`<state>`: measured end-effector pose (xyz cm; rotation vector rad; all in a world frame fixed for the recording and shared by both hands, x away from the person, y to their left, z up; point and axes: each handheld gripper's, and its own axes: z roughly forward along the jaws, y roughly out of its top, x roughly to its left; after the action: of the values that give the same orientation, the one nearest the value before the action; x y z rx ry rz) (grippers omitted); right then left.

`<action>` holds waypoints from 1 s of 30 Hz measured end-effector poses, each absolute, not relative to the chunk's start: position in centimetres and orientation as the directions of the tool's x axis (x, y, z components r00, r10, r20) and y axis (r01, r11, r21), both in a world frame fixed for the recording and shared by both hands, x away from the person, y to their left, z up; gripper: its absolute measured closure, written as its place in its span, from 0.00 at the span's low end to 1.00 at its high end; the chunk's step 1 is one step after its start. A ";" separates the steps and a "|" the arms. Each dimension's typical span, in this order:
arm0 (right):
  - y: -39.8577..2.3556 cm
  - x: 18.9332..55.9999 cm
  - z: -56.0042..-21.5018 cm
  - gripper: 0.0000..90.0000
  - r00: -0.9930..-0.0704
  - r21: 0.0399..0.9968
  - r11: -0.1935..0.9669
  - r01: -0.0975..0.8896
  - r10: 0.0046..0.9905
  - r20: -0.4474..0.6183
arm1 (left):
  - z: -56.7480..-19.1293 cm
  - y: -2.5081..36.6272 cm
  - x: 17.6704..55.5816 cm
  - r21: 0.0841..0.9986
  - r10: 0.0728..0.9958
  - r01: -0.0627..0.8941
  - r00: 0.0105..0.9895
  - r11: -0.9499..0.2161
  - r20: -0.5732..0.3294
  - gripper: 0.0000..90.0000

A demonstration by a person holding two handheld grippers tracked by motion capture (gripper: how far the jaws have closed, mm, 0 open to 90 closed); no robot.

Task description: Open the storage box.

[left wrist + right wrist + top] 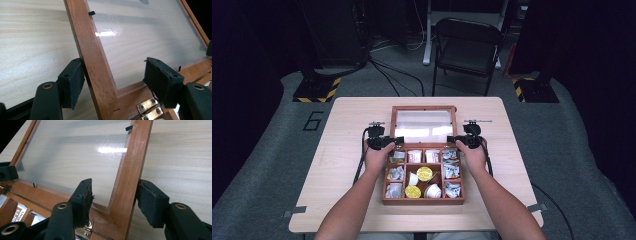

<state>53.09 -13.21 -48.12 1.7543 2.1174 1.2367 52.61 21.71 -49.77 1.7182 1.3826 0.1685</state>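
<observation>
A wooden box [423, 201] with several compartments sits mid-table, holding foil packets [452, 171], gold-topped cups [424, 173] and white cups. Its glass-paned lid [423, 109] lies swung open behind it. My left gripper [379, 141] straddles the lid's left wooden rail [92, 57] near the brass hinge [148, 110]. In the left gripper view, the left gripper [116, 75] has one pad beside the rail and the other well off it, over the glass. My right gripper [467, 140] straddles the lid's right rail [128, 177]. Seen in its own view, the right gripper [116, 195] stands open with a gap on the glass side.
The light wooden table [352, 115] has bare surface left and right of the box. A black folding chair [467, 47] stands beyond the far edge. Stand bases with yellow-black stripes [317, 92] and cables lie on the grey floor.
</observation>
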 end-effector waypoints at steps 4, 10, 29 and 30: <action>-13.3 53.2 -48.2 0.50 -0.319 0.647 -0.007 0.762 0.866 0.385 | -49.8 21.7 52.7 0.691 0.835 0.722 0.365 0.026 -0.412 0.35; -13.1 53.2 -48.3 0.47 -0.315 0.640 -0.009 0.769 0.865 0.390 | -50.0 21.6 52.7 0.685 0.834 0.728 0.359 0.030 -0.418 0.33; -12.8 53.4 -48.9 0.39 -0.295 0.618 -0.021 0.786 0.866 0.404 | -50.3 21.3 52.8 0.654 0.837 0.755 0.327 0.047 -0.438 0.27; -12.8 53.4 -48.9 0.39 -0.292 0.615 -0.023 0.788 0.865 0.407 | -50.3 21.3 52.8 0.653 0.837 0.756 0.326 0.048 -0.439 0.27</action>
<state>53.37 -12.75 -48.85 1.8077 2.1252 1.2195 52.82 21.29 -50.29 1.7136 1.4403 0.1166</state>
